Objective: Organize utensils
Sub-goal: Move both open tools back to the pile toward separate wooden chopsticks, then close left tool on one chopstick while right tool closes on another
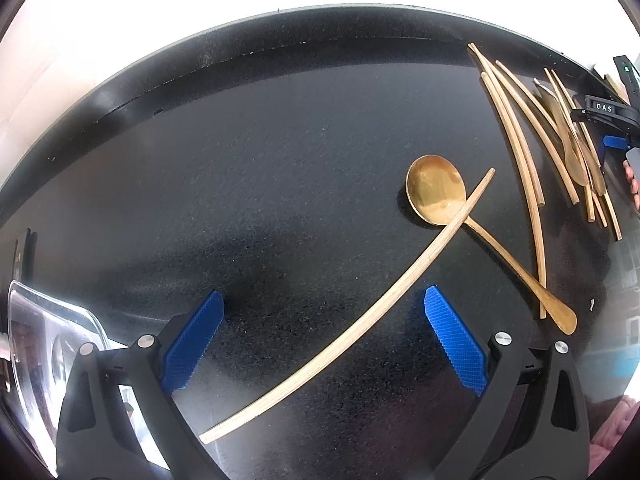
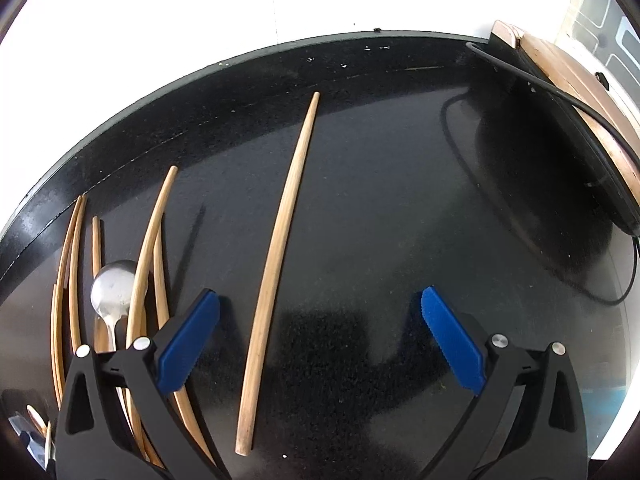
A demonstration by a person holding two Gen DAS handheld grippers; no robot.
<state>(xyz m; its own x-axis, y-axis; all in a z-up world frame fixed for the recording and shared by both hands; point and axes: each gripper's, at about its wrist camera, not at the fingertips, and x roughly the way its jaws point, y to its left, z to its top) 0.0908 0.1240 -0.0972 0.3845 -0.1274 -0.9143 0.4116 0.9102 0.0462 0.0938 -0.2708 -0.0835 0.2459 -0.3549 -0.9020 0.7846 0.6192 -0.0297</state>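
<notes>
Left wrist view: open left gripper [image 1: 324,340] over a chopstick [image 1: 344,320] crossing a gold spoon [image 1: 436,192].
Glass dish [image 1: 36,344] at left; contents unclear. Right gripper [image 2: 320,340] open, empty.

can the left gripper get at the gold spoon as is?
Probably not cleanly. The left gripper is open, but a chopstick lies across the gold spoon at its neck and runs between the fingers, so it comes first.

Silver spoon [image 2: 114,292] handle hidden behind right gripper [image 2: 320,340]. Glass dish [image 1: 44,344] cut off at left edge, partly behind left gripper [image 1: 324,340]. Fingers [image 1: 634,184] clipped at right edge.
</notes>
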